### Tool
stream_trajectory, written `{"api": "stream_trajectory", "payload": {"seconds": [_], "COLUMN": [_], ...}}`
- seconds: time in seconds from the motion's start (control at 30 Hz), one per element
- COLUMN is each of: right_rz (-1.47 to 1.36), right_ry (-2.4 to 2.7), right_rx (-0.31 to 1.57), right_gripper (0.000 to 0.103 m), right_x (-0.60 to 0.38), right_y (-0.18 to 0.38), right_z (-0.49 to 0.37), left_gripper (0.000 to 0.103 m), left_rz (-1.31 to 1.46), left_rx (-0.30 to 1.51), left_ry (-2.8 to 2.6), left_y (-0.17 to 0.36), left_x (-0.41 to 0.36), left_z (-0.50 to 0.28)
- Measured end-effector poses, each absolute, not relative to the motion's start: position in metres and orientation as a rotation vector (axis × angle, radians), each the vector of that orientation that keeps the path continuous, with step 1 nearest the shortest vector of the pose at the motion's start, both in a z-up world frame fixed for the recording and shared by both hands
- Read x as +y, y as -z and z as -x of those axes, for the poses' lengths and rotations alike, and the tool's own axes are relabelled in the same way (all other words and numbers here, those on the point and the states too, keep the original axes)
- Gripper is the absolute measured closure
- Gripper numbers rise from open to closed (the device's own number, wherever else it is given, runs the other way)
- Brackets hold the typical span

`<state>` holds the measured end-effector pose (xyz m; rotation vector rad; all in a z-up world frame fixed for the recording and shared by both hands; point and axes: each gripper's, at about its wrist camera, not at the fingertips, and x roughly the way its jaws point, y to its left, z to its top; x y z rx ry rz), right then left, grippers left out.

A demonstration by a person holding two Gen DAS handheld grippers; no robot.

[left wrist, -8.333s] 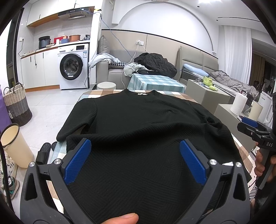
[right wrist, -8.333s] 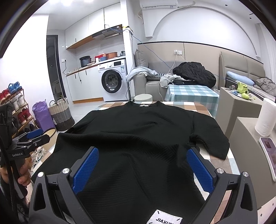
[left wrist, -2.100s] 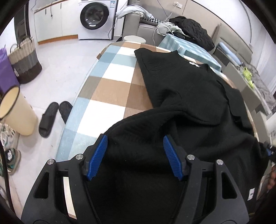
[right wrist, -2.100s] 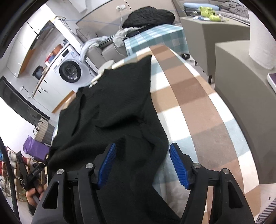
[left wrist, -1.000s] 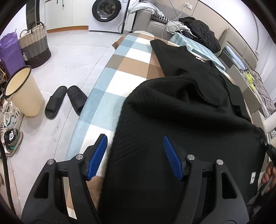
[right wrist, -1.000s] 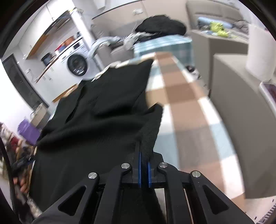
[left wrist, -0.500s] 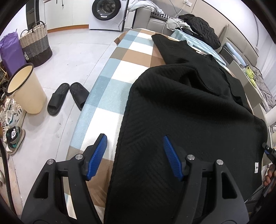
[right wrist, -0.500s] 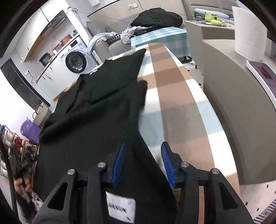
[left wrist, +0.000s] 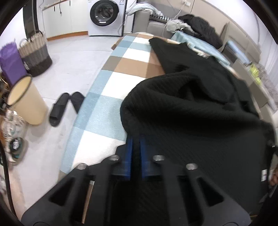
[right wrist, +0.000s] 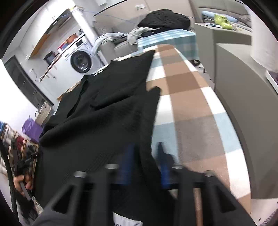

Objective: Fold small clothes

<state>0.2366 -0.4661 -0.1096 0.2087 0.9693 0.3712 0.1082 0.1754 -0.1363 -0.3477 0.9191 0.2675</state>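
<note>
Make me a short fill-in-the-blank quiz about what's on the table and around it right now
1. The garment on the checked tablecloth is ____ in colour.
2. The left gripper is ____ on the garment's near edge.
3. On the floor beside the table lies a pair of black ____.
4. The appliance against the far wall is a ____ machine.

Missing words: black; shut; slippers; washing

The bench (left wrist: 111, 97) is covered by a checked cloth (right wrist: 191, 107) of brown, white and pale blue squares. A black knitted garment (left wrist: 191, 111) is spread along the bench, bunched in folds. The bench's left strip and right strip (right wrist: 199, 139) are left uncovered by the garment.
</note>
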Motion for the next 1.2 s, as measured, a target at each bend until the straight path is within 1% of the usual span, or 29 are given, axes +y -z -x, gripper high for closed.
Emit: {"api": "stream_trajectory", "payload": {"seconds": [0.03, 0.07, 0.23, 0.33, 0.47, 0.53, 0.67, 0.83, 1.07, 1.2], "right_rz": [-0.201, -0.199, -0.22, -0.227, -0.302, -0.324, -0.337, -0.314, -0.337, -0.347], "right_ry": [-0.376, -0.388, -0.449, -0.44, -0.44, -0.439, -0.436, -0.408, -0.38, -0.346], "right_rx": [0.954, 0.935, 0.847, 0.762, 0.663, 0.644, 0.645, 0.67, 0.693, 0.721], "right_gripper": [0.097, 0.097, 0.098, 0.098, 0.098, 0.098, 0.098, 0.098, 0.098, 0.098], "right_x": [-0.464, -0.464, -0.475, -0.486, -0.502, -0.509, -0.512, -0.499, -0.49, -0.481], "right_y": [0.108, 0.105, 0.089, 0.076, 0.063, 0.06, 0.056, 0.05, 0.042, 0.047], "right_z": [-0.235, -0.232, -0.209, -0.187, -0.166, -0.161, -0.159, -0.18, -0.218, -0.246], "left_gripper": [0.098, 0.098, 0.098, 0.098, 0.098, 0.098, 0.098, 0.098, 0.098, 0.098], "left_rz": [0.349, 0.339, 0.344, 0.326, 0.305, 0.31, 0.337, 0.366, 0.375, 0.376], "left_rx": [0.889, 0.872, 0.784, 0.721, 0.662, 0.648, 0.644, 0.656, 0.656, 0.664], "left_ry": [-0.265, -0.261, -0.233, -0.234, -0.237, -0.23, -0.213, -0.21, -0.202, -0.206], "left_y": [0.133, 0.129, 0.104, 0.084, 0.062, 0.055, 0.05, 0.054, 0.059, 0.063], "left_x": [0.176, 0.175, 0.169, 0.16, 0.153, 0.153, 0.158, 0.167, 0.177, 0.184], "left_z": [-0.103, -0.099, -0.068, -0.049, -0.031, -0.023, -0.02, -0.033, -0.07, -0.106]}}
